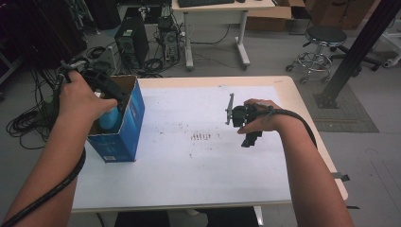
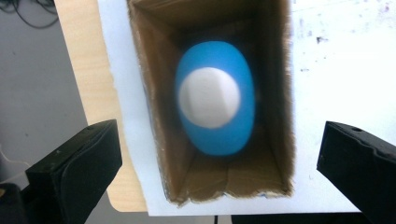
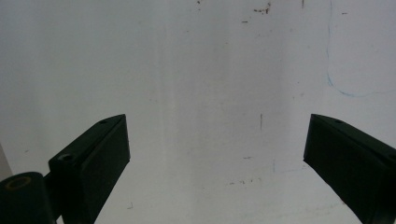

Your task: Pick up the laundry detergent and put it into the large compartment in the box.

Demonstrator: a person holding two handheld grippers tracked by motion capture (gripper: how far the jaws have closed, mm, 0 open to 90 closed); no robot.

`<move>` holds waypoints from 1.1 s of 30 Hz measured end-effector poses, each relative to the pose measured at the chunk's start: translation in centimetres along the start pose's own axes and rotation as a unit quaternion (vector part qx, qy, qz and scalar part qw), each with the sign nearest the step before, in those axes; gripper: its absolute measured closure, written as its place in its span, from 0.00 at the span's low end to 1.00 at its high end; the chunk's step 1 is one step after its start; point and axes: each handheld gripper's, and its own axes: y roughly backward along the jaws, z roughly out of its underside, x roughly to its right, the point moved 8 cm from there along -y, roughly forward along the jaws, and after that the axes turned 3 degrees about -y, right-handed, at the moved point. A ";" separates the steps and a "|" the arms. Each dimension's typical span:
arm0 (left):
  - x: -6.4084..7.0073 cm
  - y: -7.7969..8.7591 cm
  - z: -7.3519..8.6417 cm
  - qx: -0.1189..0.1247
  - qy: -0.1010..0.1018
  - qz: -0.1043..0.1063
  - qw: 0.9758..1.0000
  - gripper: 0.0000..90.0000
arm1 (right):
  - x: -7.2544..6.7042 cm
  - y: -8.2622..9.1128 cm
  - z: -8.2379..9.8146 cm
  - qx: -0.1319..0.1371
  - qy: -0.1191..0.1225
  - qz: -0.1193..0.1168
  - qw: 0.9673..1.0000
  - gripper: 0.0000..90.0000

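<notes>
An open-topped blue cardboard box (image 1: 124, 127) stands upright at the table's left edge. Inside it is a blue bottle with a white cap (image 1: 108, 119). In the left gripper view the bottle (image 2: 215, 98) looks blurred between the box's brown inner walls (image 2: 154, 116). My left gripper (image 1: 111, 92) hovers over the box mouth, open (image 2: 222, 140), with both jaws wide of the bottle. My right gripper (image 1: 248, 135) is held over the right middle of the white table sheet (image 1: 189, 165). It is open (image 3: 217, 140) with only the sheet between its jaws.
Small dark marks dot the sheet near its middle (image 1: 201, 137). Beyond the table stand a computer tower (image 1: 132, 40), a desk (image 1: 217, 14) and a stool (image 1: 321, 42). A black slanted post (image 1: 359, 47) rises at the right. Cables (image 1: 28, 118) lie on the floor at the left.
</notes>
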 end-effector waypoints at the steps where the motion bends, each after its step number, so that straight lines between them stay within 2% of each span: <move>1: 0.4 0.2 -0.1 0.001 -0.006 0.003 1.000 0.00 | 0.0 0.0 0.0 0.001 0.000 0.001 1.000 0.07; 4: 1.4 0.8 -0.3 0.007 -0.029 0.010 1.000 0.00 | 0.0 0.1 0.1 0.001 -0.001 0.000 1.000 0.08; 6: 2.3 1.1 -0.5 0.011 -0.052 0.018 0.998 0.00 | 0.0 0.1 0.1 -0.001 -0.002 0.000 1.000 0.08; 9: 3.1 1.4 -0.8 0.009 -0.081 0.017 0.997 0.00 | 0.0 0.2 0.3 -0.002 -0.004 0.000 1.000 0.08; 12: 3.9 1.7 -1.0 0.009 -0.112 0.023 0.993 0.00 | 0.0 0.3 0.4 -0.001 -0.005 0.001 1.000 0.08; 14: 4.6 2.0 -1.1 0.010 -0.135 0.030 0.990 0.00 | 0.0 0.3 0.5 -0.001 -0.004 0.002 1.000 0.08; 17: 5.3 2.3 -1.3 0.013 -0.159 0.036 0.986 0.00 | 0.0 0.4 0.6 -0.002 -0.005 0.001 1.000 0.08; 21: 6.4 2.6 -1.4 0.019 -0.194 0.052 0.979 0.00 | 0.0 0.4 0.8 -0.005 -0.006 -0.001 1.000 0.08; 22: 6.7 2.7 -1.4 0.019 -0.209 0.057 0.976 0.00 | 0.0 0.4 0.8 -0.005 -0.005 0.000 1.000 0.08; 23: 7.0 2.8 -1.3 0.019 -0.216 0.060 0.974 0.00 | 0.0 0.4 0.8 -0.005 -0.005 0.000 1.000 0.08; 25: 7.6 3.0 -1.3 0.021 -0.239 0.067 0.968 0.00 | 0.0 0.5 0.7 -0.005 -0.005 0.000 1.000 0.08; 29: 8.6 3.3 -1.2 0.016 -0.291 0.072 0.954 0.00 | 0.0 0.5 0.7 -0.005 -0.004 -0.001 1.000 0.08; 30: 8.9 3.3 -1.1 0.010 -0.301 0.071 0.951 0.00 | 0.0 0.5 0.7 -0.007 -0.002 0.000 1.000 0.08; 32: 9.1 3.2 -1.2 0.007 -0.311 0.071 0.948 0.00 | 0.0 0.4 0.7 -0.007 -0.003 -0.001 1.000 0.08; 33: 9.2 3.3 -1.3 0.008 -0.321 0.069 0.945 0.00 | 0.0 0.5 0.6 -0.008 -0.002 0.000 1.000 0.08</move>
